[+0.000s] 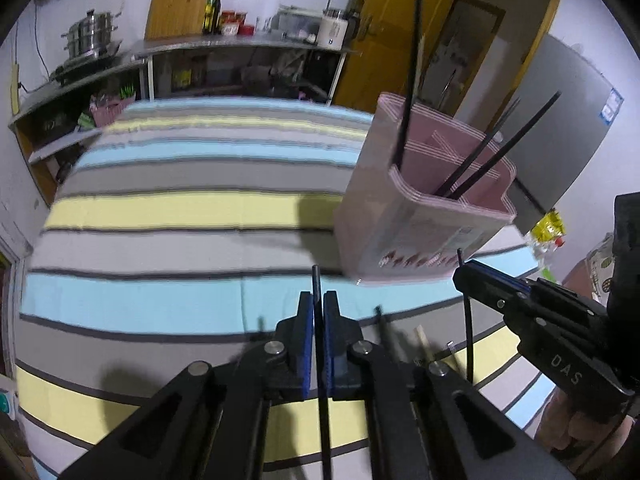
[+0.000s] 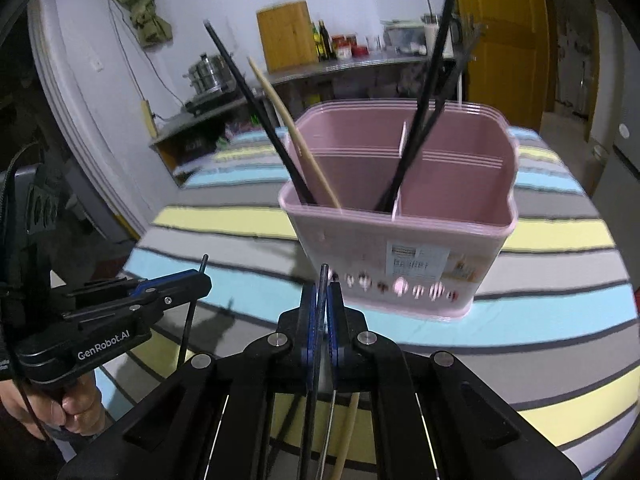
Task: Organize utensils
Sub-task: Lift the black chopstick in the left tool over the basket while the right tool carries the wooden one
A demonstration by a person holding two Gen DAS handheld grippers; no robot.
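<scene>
A pink utensil holder (image 1: 420,216) (image 2: 404,208) with dividers stands on the striped tablecloth. It holds several black chopsticks (image 2: 256,112) and one wooden chopstick (image 2: 292,132). My left gripper (image 1: 319,304) is shut on a black chopstick (image 1: 317,280), held upright, left of and nearer than the holder; it also shows in the right wrist view (image 2: 202,276). My right gripper (image 2: 322,292) is shut on a black chopstick (image 2: 322,276) in front of the holder; it also shows in the left wrist view (image 1: 462,274).
Loose chopsticks, one of them wooden (image 1: 424,340), lie on the striped cloth (image 1: 180,216) below the grippers. A steel counter with pots, bottles and a cutting board (image 1: 180,4) stands behind the table. A yellow door (image 1: 384,32) and a grey fridge (image 1: 568,120) are at the right.
</scene>
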